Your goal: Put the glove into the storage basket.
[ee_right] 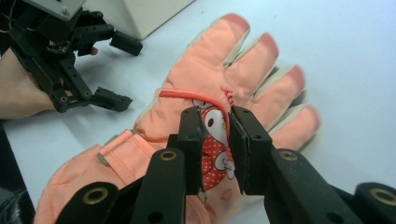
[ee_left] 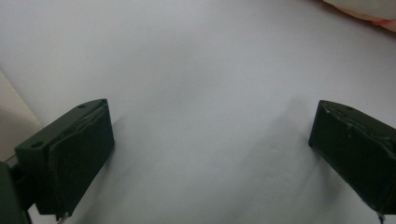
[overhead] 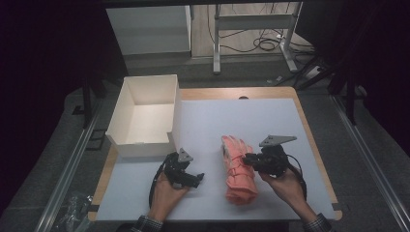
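Right gripper (ee_right: 215, 119): your jaws stand a narrow gap apart over the back of the pink ski glove (ee_right: 205, 135), straddling its cartoon patch; whether the pads press the fabric can't be told.
Left gripper (ee_left: 210, 144): your jaws are spread wide with nothing between them, over the white mat (ee_left: 196, 70), left of the glove.
Glove: it lies flat on the mat, fingers pointing away from you, cuff nearest you, directly under your right gripper.
Markings: a cartoon figure in a red dotted dress on the glove's back; no readable writing.
Box: the white cardboard box (overhead: 143, 116), beyond your left gripper and to the glove's far left, holds nothing.
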A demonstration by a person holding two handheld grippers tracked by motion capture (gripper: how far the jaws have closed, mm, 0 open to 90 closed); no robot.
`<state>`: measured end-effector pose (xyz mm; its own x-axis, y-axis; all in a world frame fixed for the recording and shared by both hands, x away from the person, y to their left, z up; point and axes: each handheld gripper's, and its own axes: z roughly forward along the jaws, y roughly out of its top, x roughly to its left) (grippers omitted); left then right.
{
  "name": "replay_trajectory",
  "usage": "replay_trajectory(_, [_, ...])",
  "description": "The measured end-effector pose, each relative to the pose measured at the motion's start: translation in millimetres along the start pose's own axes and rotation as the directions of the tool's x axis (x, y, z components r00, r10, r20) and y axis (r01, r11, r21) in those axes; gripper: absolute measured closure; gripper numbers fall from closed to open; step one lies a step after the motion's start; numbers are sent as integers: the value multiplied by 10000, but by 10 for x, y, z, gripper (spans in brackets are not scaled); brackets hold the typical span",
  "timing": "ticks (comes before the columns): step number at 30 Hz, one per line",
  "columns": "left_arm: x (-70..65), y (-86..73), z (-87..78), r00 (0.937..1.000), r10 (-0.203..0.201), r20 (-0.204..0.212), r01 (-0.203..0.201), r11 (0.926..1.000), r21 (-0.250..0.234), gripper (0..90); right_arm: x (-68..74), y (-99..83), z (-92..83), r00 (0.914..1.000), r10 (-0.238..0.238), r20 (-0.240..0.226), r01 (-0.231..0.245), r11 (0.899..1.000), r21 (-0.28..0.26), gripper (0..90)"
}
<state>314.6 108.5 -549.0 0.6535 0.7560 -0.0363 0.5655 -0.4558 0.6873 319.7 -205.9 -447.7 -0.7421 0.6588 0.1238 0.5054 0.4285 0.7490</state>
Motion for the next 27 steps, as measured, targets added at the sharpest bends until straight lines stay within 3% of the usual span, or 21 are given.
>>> replay_trajectory(6, [0,-1,2,10000,2,-9,-2,10000,-19,2,-122,-80,-84,9999,-39,162,39,10000,-4,681])
replay_trajectory(16, [6,-1,-2,10000,32,14,-32,10000,11,3,-311,-468,-109,9987,120,490,-122,9999,43,654])
replay_trajectory(19, [6,-2,-2,10000,24,19,-24,10000,4,4,-335,-576,-106,9992,188,352,-190,9998,64,725])
replay_trajectory(22, [4,-2,-2,10000,-14,25,14,10000,4,4,-347,-697,-90,9996,262,-87,-261,9996,118,811])
replay_trajectory(27, [3,-2,-3,10000,-60,43,60,10000,22,4,-319,-858,-59,9985,184,-516,-177,9997,154,868])
